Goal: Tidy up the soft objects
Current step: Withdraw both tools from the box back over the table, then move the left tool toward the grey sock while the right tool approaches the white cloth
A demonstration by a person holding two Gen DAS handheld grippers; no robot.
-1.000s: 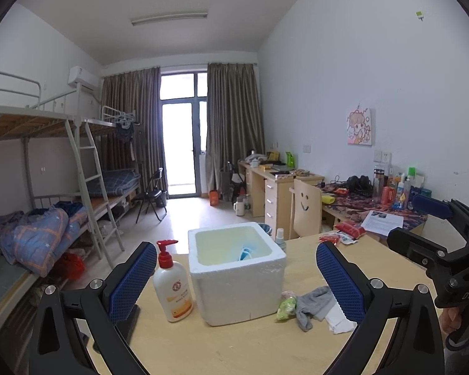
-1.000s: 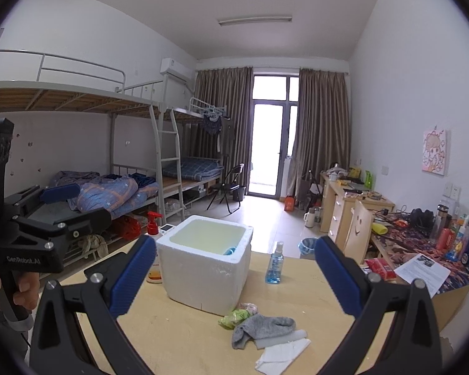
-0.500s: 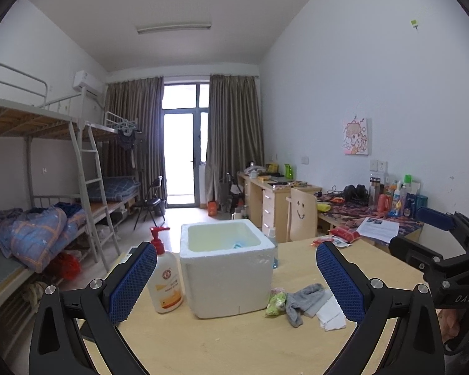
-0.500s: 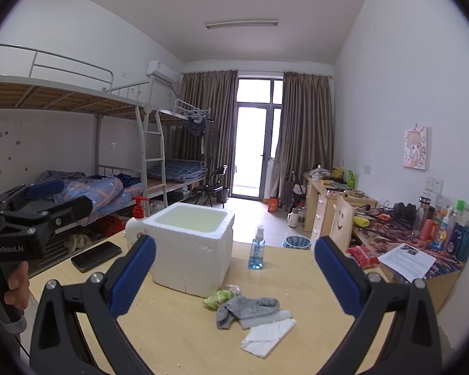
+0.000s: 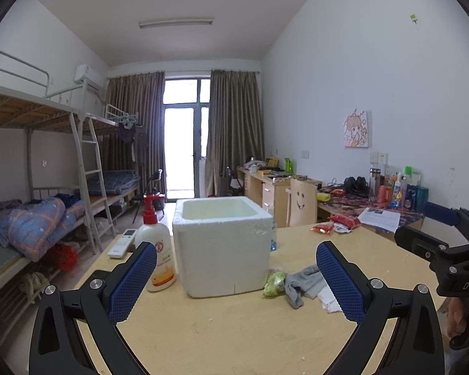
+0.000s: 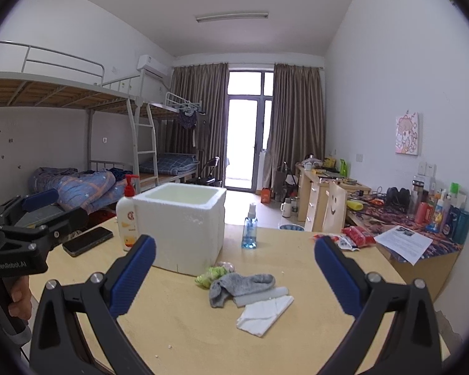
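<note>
Both my grippers are spread wide and holding nothing: left gripper [image 5: 236, 276], right gripper [image 6: 234, 273], both hovering over the table's [image 6: 184, 328] near edge. The soft stuff sits mid-table in one touching pile: green bundle [image 6: 210, 274], grey sock [image 6: 239, 284], white cloth [image 6: 264, 312], just beside the foam box's [image 6: 181, 228] near right corner. Lotion bottle [image 5: 156, 251] stands by the box's left side.

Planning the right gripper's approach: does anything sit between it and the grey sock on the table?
Nothing visible does. The right gripper is open, and only bare table lies between its fingers and the grey sock. The white folded cloth lies just beside the sock.
</note>
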